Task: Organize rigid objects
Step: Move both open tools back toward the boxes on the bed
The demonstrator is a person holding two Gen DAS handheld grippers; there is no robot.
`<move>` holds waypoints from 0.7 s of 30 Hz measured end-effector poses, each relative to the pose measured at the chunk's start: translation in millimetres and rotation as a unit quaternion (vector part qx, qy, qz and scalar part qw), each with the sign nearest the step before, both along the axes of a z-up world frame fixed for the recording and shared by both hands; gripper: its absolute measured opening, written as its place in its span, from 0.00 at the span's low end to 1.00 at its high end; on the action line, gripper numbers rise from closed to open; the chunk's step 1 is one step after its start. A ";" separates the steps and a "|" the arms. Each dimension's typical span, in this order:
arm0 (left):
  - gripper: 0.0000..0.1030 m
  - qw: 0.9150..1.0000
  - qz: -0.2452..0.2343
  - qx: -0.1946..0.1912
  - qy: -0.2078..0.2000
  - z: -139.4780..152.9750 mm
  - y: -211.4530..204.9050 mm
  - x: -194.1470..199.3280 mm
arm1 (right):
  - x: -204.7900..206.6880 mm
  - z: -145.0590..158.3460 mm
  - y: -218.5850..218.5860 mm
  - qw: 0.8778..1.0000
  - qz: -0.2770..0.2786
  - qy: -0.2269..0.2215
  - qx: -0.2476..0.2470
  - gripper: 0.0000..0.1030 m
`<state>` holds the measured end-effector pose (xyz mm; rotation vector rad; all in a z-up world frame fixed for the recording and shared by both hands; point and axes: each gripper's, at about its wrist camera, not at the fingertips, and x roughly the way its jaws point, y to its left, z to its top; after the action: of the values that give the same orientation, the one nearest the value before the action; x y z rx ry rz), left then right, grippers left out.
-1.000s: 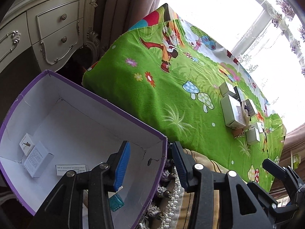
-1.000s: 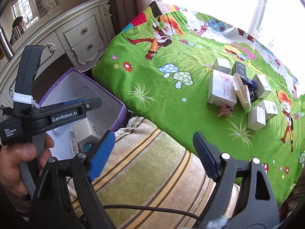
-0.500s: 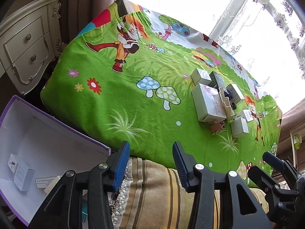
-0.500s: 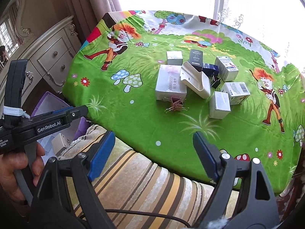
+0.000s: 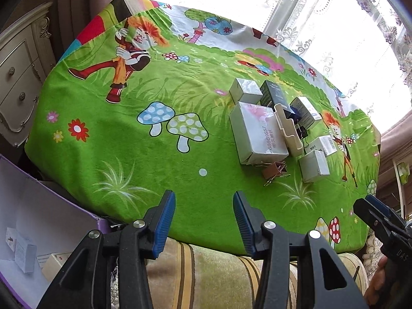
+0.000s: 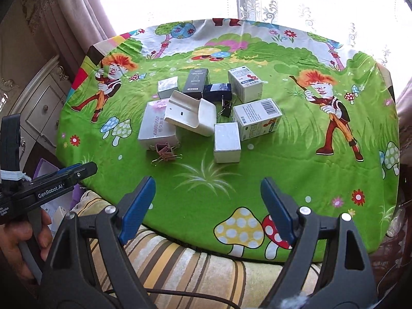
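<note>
Both your grippers are empty, jaws wide apart: left gripper [image 5: 203,221], right gripper [image 6: 207,206]. You've swung off the purple box [image 5: 33,231] (now lower left of the left view, a few small boxes inside) to face the counter [image 6: 296,180], so that drop looks done and the next pick is up. Clutter sits mid-frame: pink binder clips [image 6: 164,152] nearest, white box [image 6: 227,143], then the cream holder [image 6: 190,113].
</note>
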<state>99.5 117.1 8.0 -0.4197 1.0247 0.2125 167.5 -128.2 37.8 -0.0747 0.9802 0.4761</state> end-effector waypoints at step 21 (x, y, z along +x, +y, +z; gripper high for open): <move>0.51 0.994 -0.091 -0.046 -0.043 4.9 -50.6 94.4 | 50.6 -31.4 1.0 0.999 -0.022 0.009 -0.021 0.84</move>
<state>194.0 66.5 12.9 -0.4131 0.9836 -0.0168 218.1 -127.1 6.4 -0.0860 1.0082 0.4156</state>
